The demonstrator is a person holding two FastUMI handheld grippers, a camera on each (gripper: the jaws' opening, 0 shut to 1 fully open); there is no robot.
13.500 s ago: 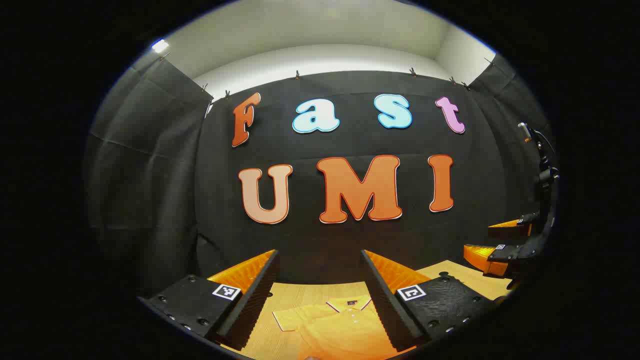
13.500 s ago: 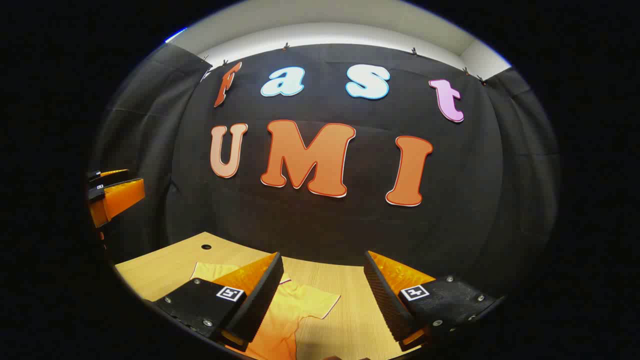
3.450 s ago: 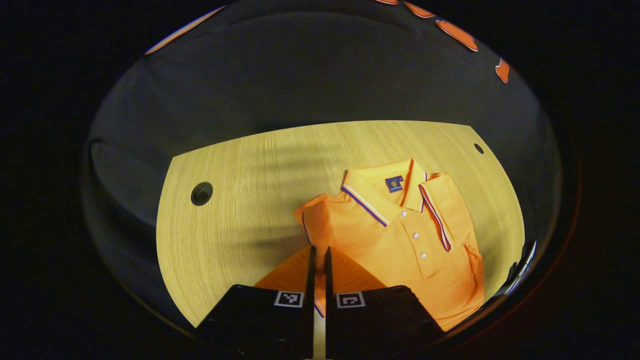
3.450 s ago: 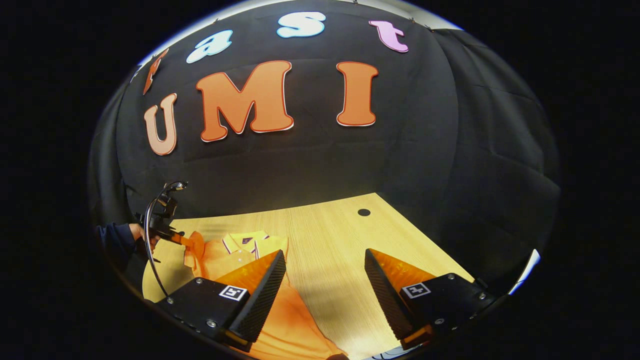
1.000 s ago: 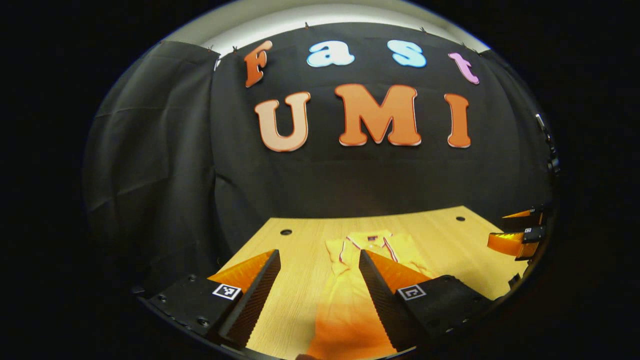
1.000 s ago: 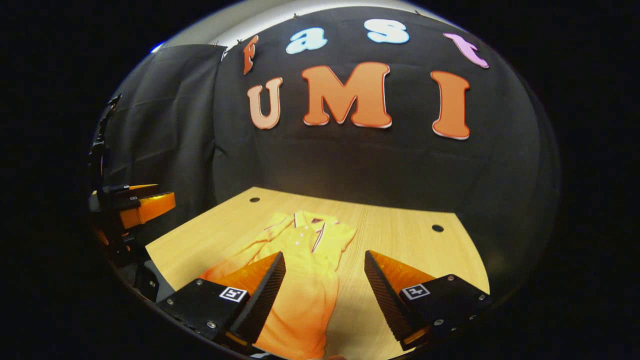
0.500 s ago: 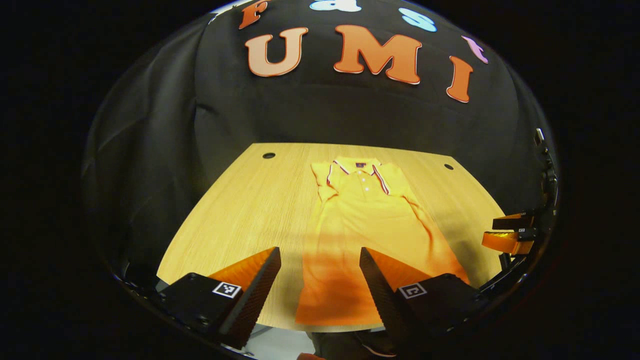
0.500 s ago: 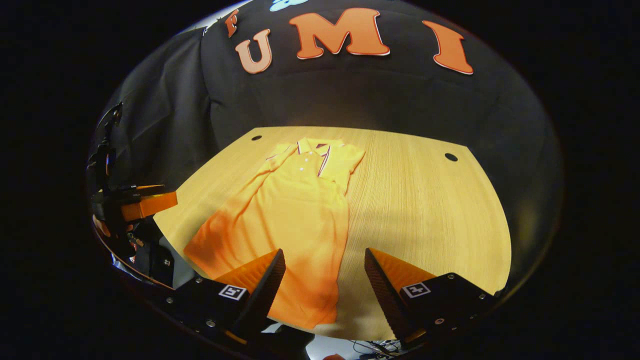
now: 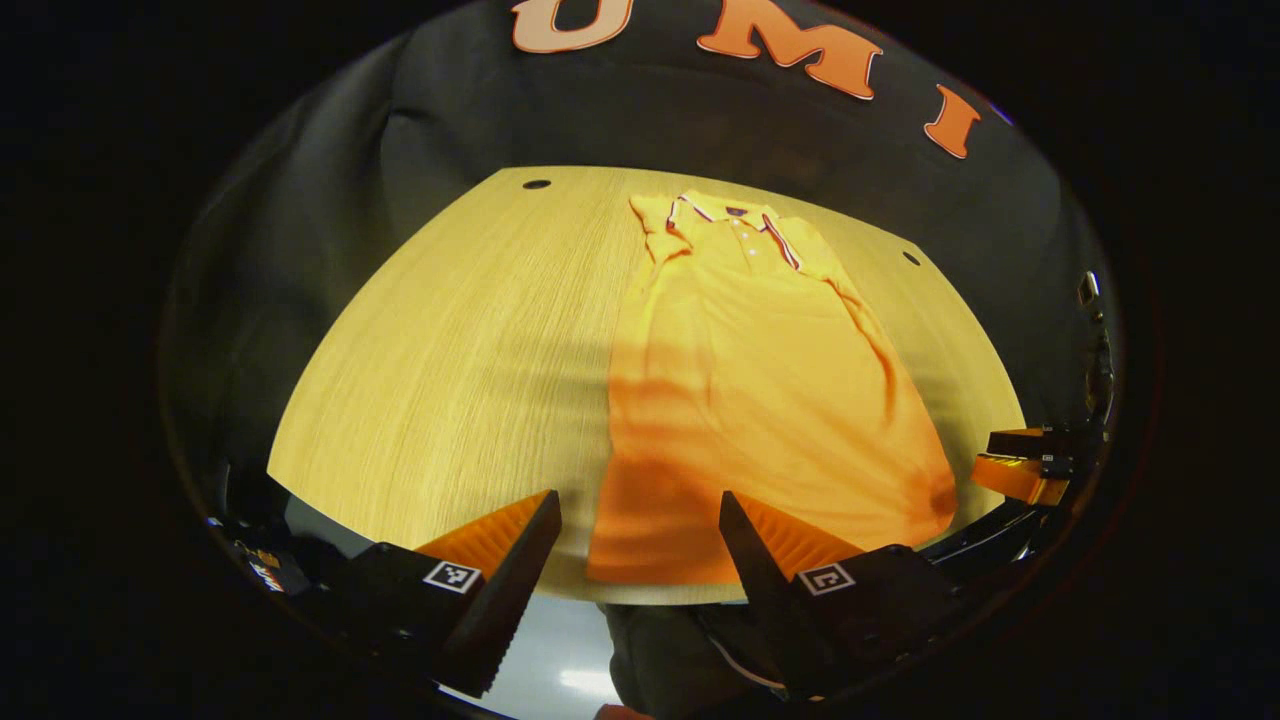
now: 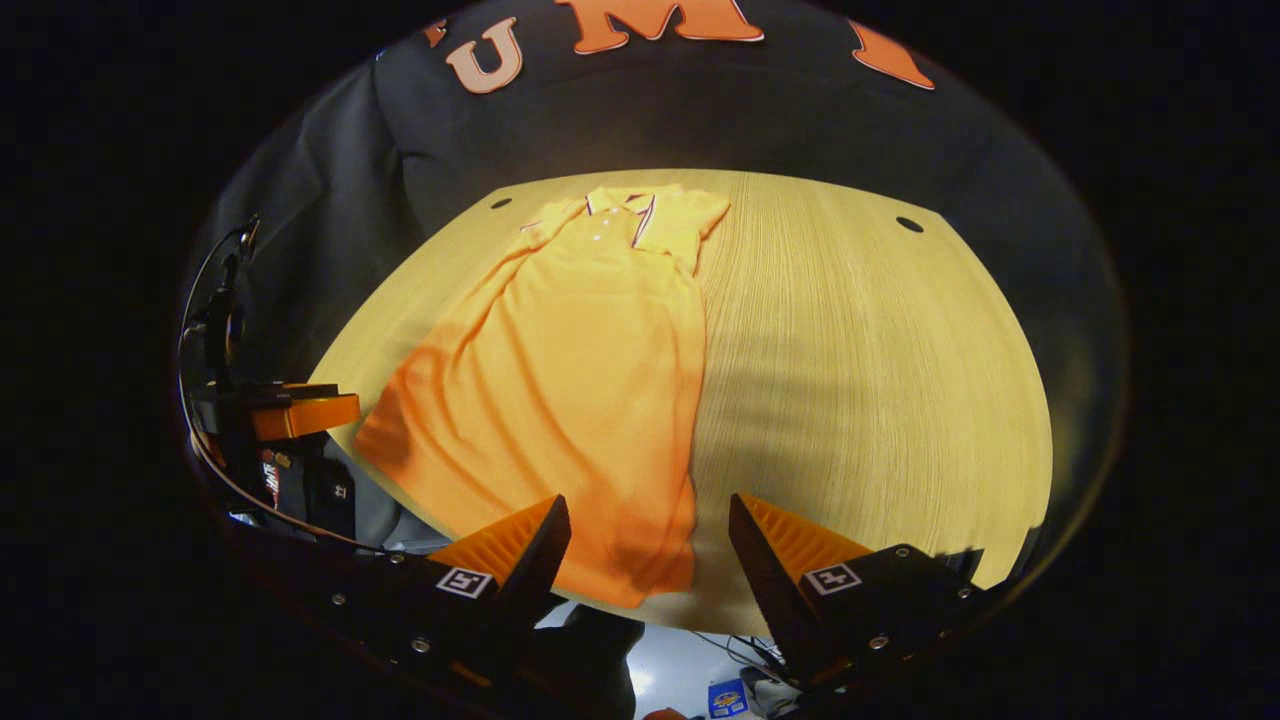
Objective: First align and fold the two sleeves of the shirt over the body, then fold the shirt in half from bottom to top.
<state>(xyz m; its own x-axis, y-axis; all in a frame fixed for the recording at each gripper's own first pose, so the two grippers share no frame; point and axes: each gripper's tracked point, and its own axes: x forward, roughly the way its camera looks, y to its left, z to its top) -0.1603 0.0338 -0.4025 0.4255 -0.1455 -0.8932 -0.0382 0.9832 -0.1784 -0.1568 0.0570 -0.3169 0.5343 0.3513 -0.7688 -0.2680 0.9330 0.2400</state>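
Left gripper view looks down at the wooden counter [image 9: 440, 340], where your orange shirt [image 9: 760, 390] lies flat. Its collar [image 9: 730, 212] points to the far edge, near the black wall cloth [image 9: 300, 220]. Its bottom hem [image 9: 660, 560] sits right at the near edge of the counter. Both sleeves are folded in over the body, so the shirt looks like one long strip. Your left gripper [image 9: 640, 520] hangs above the near edge, close over the hem. Its fingers are wide apart and hold nothing. At the right side of this view you can see your other gripper, low beside the shirt's near right corner.

In the right gripper view the shirt [image 10: 560, 380] lies to the left of the middle, and bare counter [image 10: 870, 380] spreads to the right. Your right gripper [image 10: 650, 520] hangs over the near edge too, by the hem. Its fingers are spread wide and hold nothing. The left gripper [image 10: 290, 410] shows at the left, beside the shirt's near corner. Two small round holes [image 10: 909, 224] sit near the counter's far corners.
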